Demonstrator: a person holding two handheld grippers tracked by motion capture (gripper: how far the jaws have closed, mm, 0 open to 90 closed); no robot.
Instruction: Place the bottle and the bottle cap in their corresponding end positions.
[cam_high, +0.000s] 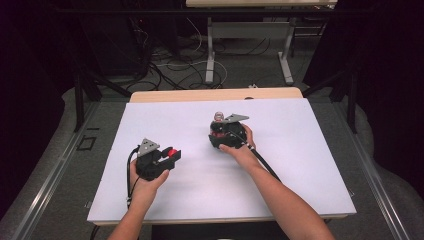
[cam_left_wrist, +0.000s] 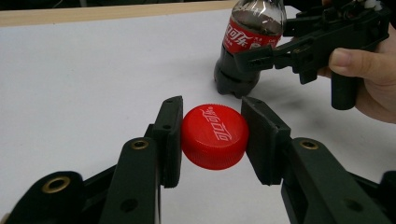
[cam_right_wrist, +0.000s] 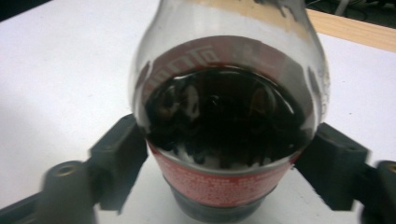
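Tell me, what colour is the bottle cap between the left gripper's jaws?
The bottle cap is red with white lettering, best seen in the left gripper view.

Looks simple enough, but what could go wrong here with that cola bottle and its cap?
The bottle stands uncapped and part full between the right hand-held gripper's jaws, which look barely apart from it; a nudge might tip it and spill cola on the white table. The left hand-held gripper pinches the red cap by its rounded edge, so it could slip out.

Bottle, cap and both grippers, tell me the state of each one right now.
Bottle: upright on the table, uncapped, partly full of dark drink.
Cap: off the bottle, clamped sideways.
Left gripper: shut on the cap.
Right gripper: jaws around the bottle's label; from the right gripper view, contact cannot be told.
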